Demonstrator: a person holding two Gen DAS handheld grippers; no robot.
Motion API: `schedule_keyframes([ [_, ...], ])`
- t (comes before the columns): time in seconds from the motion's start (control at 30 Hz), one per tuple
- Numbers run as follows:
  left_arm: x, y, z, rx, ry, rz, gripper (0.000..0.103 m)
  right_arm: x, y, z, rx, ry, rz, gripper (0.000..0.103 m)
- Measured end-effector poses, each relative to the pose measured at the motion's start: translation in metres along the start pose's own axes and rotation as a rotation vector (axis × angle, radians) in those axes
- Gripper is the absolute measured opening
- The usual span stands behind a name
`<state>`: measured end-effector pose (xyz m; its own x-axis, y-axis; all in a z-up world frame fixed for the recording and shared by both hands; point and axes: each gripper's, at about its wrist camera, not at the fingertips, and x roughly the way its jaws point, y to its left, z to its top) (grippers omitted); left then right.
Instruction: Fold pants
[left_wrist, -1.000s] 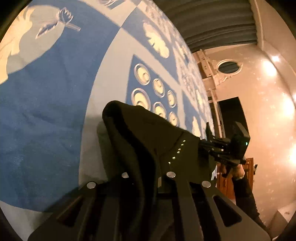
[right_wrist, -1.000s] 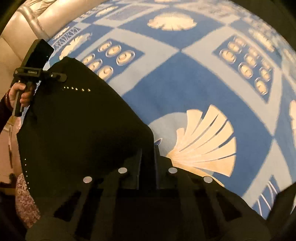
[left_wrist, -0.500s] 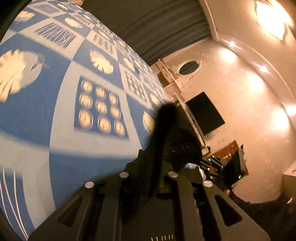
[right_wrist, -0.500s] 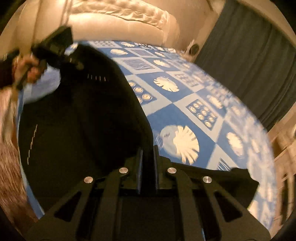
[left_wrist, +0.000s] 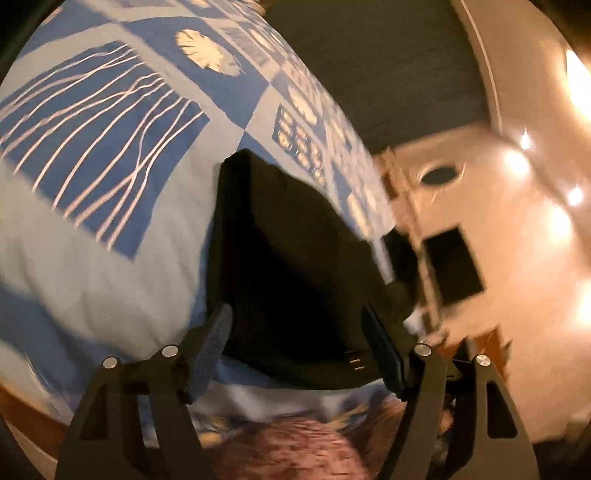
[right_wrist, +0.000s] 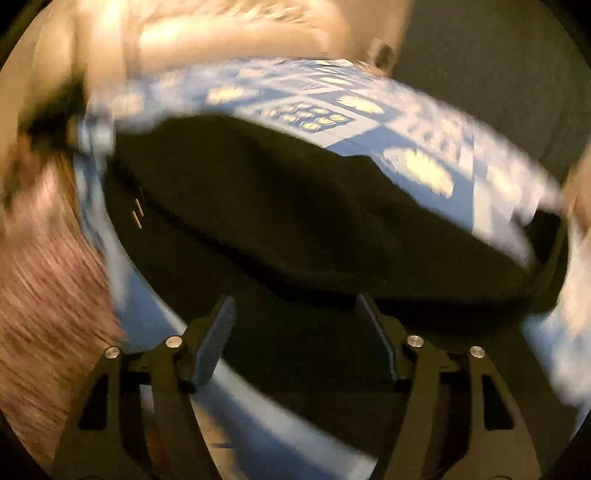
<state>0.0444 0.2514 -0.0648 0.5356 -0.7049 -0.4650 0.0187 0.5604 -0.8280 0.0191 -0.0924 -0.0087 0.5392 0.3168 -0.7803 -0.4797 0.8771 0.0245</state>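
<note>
Two fisheye views show the same black pants lying on a blue-and-white patterned bedspread, each seen along the fingers of one tool.

From the left wrist, the left tool (left_wrist: 297, 314) stands wide open, its two fingers spread far apart and gripping nothing. The black pants (left_wrist: 295, 258) lie straight ahead of it, folded into a flat, roughly rectangular stack whose near edge sits between the fingertips and slightly beyond them. The ribbed left finger (left_wrist: 214, 339) is just beside the stack's left edge, and the right finger (left_wrist: 380, 343) is just beside its right corner; whether either touches the cloth cannot be told. Small pale stitch marks show on the near right corner of the pants. The bedspread (left_wrist: 92, 184) spreads out ahead and to the left of the tool, with a blue panel of wavy white lines. Below the tool, close to the lens, is a blurred brown speckled surface (left_wrist: 295, 454). To the right, beyond the bed, are a cream wall (left_wrist: 517, 221) with bright lamps and a dark curtain (left_wrist: 388, 66).

From the right wrist, the picture is heavily motion-blurred. The right tool (right_wrist: 295, 314) is likewise wide open and holds nothing. The pants (right_wrist: 295, 206) fill the space ahead of and under its fingertips, a dark mound with a folded edge running across. The bedspread (right_wrist: 424, 147) shows beyond, and a pale padded headboard (right_wrist: 221, 33) stands at the far end.
</note>
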Motion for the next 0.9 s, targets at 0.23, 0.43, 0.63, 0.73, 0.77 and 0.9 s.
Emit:
schedule_keyframes([
  [0.23, 0.006, -0.014, -0.007, -0.103, -0.124, 0.019, 0.078, -0.015, -0.086, -0.019, 0.716, -0.066, 0.276, 0.068],
  [0.43, -0.019, -0.025, -0.027, -0.202, -0.258, 0.081, 0.078, 0.0, -0.106, -0.035, 0.94, -0.047, 0.314, 0.068],
  [0.63, 0.01, -0.047, -0.045, -0.202, -0.196, 0.095, 0.078, 0.009, -0.111, -0.042, 0.979, -0.061, 0.315, 0.068],
  [0.73, 0.026, -0.041, -0.041, -0.242, -0.187, 0.141, 0.078, 0.008, -0.111, -0.045, 0.987, -0.068, 0.315, 0.069],
  [0.77, 0.028, -0.038, -0.043, -0.279, -0.184, 0.157, 0.078, 0.009, -0.112, -0.045, 0.991, -0.07, 0.315, 0.069],
  [0.9, 0.033, -0.033, -0.05, -0.321, -0.212, 0.195, 0.078, 0.011, -0.114, -0.044, 1.003, -0.08, 0.322, 0.07],
])
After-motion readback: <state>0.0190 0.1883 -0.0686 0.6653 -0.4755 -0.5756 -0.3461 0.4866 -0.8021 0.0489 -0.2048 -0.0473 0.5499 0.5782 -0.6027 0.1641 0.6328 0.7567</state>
